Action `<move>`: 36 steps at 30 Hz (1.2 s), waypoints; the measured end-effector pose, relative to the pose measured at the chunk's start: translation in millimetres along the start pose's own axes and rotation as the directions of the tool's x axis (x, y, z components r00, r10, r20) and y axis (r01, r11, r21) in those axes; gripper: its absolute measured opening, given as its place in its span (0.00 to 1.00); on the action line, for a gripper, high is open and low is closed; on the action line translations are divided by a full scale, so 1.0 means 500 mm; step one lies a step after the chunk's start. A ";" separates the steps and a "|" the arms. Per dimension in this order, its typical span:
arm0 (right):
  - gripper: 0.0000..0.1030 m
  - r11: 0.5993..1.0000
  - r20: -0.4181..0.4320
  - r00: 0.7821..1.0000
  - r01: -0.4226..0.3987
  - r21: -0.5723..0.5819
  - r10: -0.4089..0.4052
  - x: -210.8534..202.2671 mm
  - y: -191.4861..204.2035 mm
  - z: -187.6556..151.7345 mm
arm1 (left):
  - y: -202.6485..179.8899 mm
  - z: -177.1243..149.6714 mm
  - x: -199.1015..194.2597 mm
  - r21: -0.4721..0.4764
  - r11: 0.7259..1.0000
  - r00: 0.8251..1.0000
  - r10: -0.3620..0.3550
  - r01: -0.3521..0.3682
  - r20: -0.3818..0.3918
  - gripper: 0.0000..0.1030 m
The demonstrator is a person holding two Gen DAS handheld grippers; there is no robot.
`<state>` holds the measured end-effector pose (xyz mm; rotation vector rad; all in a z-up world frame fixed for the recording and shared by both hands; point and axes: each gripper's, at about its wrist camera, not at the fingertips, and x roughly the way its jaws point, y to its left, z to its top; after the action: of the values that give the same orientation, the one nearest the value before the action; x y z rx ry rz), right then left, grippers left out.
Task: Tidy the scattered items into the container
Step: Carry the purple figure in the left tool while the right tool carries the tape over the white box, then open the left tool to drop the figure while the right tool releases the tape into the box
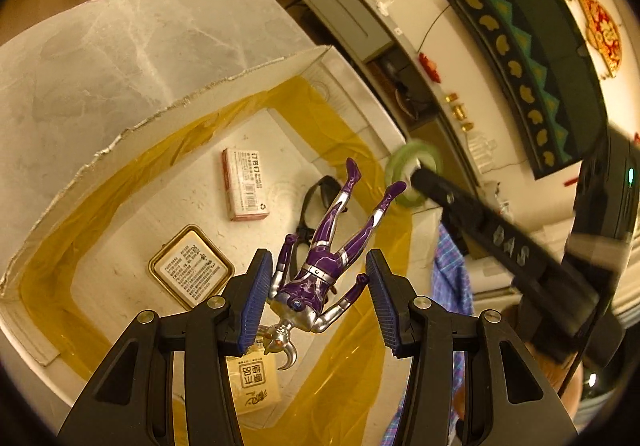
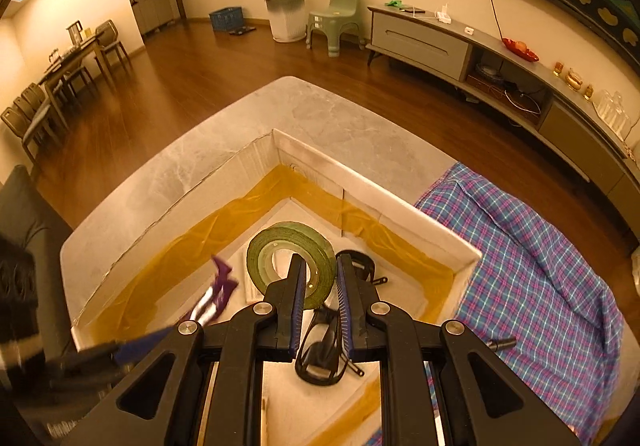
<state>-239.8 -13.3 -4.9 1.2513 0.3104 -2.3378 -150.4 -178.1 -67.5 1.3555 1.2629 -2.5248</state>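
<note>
**Figure and tape over the box**

Above the white cardboard box (image 1: 256, 70), the left hand-held gripper (image 1: 318, 298) gapes wide around a glossy purple-silver figure (image 1: 324, 258). The right hand-held gripper (image 2: 320, 310) pinches a round green tape roll (image 2: 292, 258).

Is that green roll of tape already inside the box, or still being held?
Held. The right gripper has its fingers shut on the green tape roll, edge up above the box floor.

In your right wrist view the purple figure (image 2: 218, 292) is a blur left of the green tape roll (image 2: 290, 264), its body hidden behind the left gripper (image 2: 120, 352), itself smeared. The right gripper's near finger (image 2: 294, 306) covers the roll's lower edge.
</note>
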 end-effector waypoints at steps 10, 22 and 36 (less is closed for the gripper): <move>0.16 0.999 -0.074 0.997 0.022 -0.031 -0.024 0.078 0.035 0.051 | 0.000 0.009 0.030 0.015 0.998 0.998 0.058 -0.058 -0.025 0.49; 0.32 0.994 -0.078 0.993 0.087 -0.062 -0.092 0.127 0.059 0.060 | 0.028 0.011 0.064 -0.056 0.997 0.991 0.045 -0.052 -0.128 0.56; 0.38 1.000 -0.020 1.000 0.020 0.022 -0.020 0.044 0.012 0.006 | 0.003 0.014 0.013 0.010 1.000 0.998 0.030 -0.029 -0.054 0.56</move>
<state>-249.6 -26.4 -21.3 1.2874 0.3060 -2.3532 -158.7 -181.3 -71.0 1.4432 1.2315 -2.4940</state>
